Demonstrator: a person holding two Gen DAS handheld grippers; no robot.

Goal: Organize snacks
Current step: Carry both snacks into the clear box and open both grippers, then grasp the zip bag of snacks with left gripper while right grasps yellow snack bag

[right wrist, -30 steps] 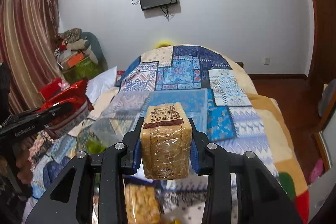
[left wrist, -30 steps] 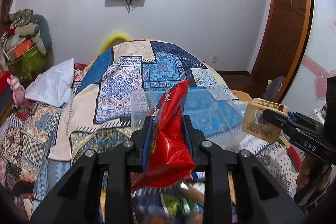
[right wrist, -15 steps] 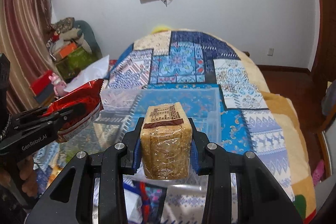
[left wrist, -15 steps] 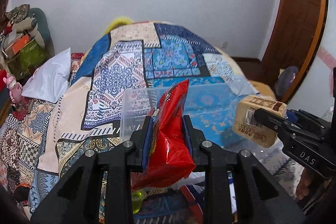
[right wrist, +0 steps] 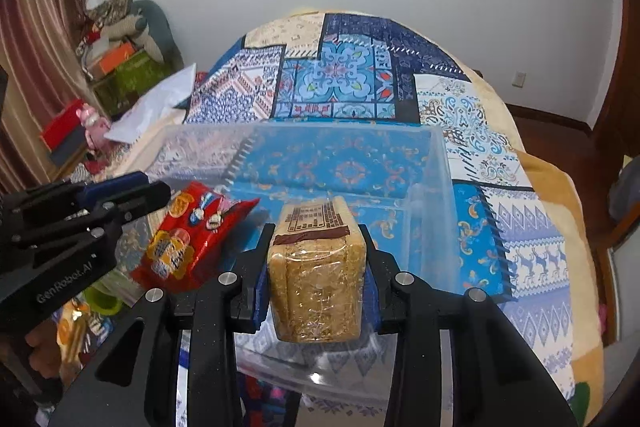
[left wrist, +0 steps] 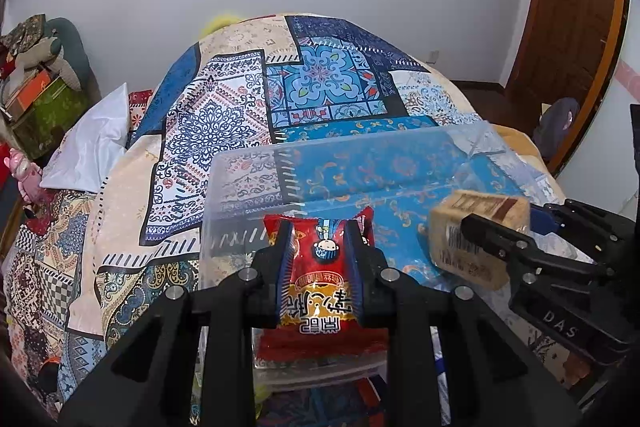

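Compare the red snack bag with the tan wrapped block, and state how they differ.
The red snack bag is a flat, glossy, crinkled pouch with cartoon print; the tan wrapped block is a thick brick in clear film with a brown label. The bag is in the left gripper; the block is in the right gripper. Both are clamped between fingers over the clear plastic bin.

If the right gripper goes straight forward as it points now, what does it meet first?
Probably the floor or far wall of the clear plastic bin. The right gripper, shut on the wrapped cake block, points into it, and that stretch looks free, though depth is unclear.
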